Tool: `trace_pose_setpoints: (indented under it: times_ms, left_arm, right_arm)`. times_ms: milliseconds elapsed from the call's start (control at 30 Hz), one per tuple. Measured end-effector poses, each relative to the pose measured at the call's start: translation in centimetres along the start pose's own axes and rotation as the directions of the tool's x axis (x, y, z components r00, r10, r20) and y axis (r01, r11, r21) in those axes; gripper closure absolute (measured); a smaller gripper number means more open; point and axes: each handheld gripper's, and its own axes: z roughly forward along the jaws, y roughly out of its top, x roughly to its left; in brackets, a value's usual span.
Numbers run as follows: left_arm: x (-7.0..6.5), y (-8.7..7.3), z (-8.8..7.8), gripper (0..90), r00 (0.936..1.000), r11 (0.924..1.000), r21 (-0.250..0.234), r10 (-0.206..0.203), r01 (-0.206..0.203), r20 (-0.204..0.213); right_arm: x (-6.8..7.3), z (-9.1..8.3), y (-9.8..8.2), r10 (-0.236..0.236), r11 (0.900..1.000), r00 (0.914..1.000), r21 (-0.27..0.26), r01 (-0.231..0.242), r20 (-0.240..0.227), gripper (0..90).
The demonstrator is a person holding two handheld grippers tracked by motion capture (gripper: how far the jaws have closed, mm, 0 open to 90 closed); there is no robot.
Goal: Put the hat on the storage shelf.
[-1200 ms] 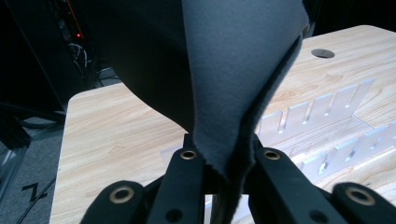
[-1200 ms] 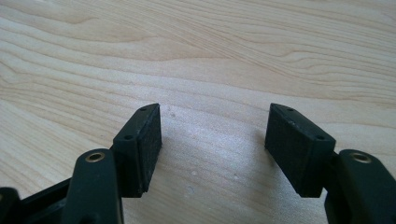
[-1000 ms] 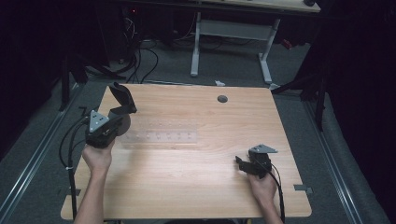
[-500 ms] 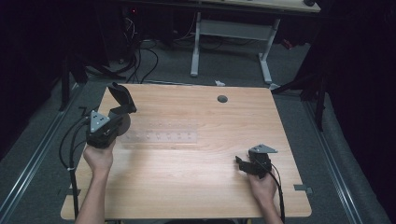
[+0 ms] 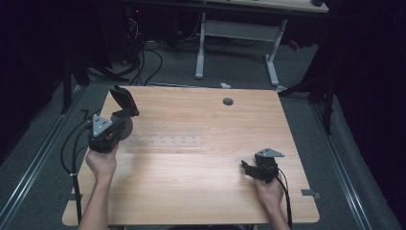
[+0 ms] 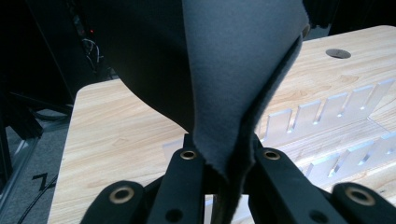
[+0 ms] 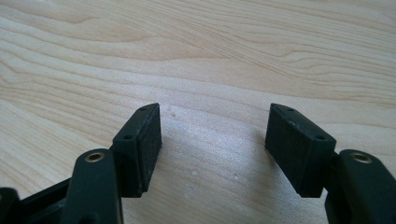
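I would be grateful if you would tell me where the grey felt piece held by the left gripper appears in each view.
High view: the grey felt piece stands at the table's far left, above the left gripper.
Left gripper view: it rises from the shut jaws, top centre.
Right gripper view: bare wood between open jaws; no felt.
Shared landmark: the round table hole.

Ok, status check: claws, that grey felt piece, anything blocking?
Left claw shut on grey felt piece, held up. Right claw open, empty, low over table. Clear slotted rack beside left claw.
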Motion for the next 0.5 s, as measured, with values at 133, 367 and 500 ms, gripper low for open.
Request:
trace_pose_setpoints:
  times_ms: [133,367,500]
  left_arm:
    - [0.0,-0.5,0.4,86.0,1.0000,1.0000,0.005,0.001,-0.001,0.000]
    - [0.6,-1.3,0.5,85.9,0.9999,0.9996,0.022,-0.016,0.017,-0.003]
    - [0.9,-1.9,0.6,85.8,0.9994,0.9990,0.029,-0.034,0.034,-0.007]
  right_arm:
    - [0.0,0.0,0.0,0.000,1.000,1.0000,0.000,0.000,0.000,36.4]
    - [0.0,0.0,0.0,-0.002,1.000,1.0000,0.000,0.002,-0.001,36.2]
    - [0.0,0.0,0.0,-0.002,1.000,1.0000,0.000,0.002,-0.001,36.2]
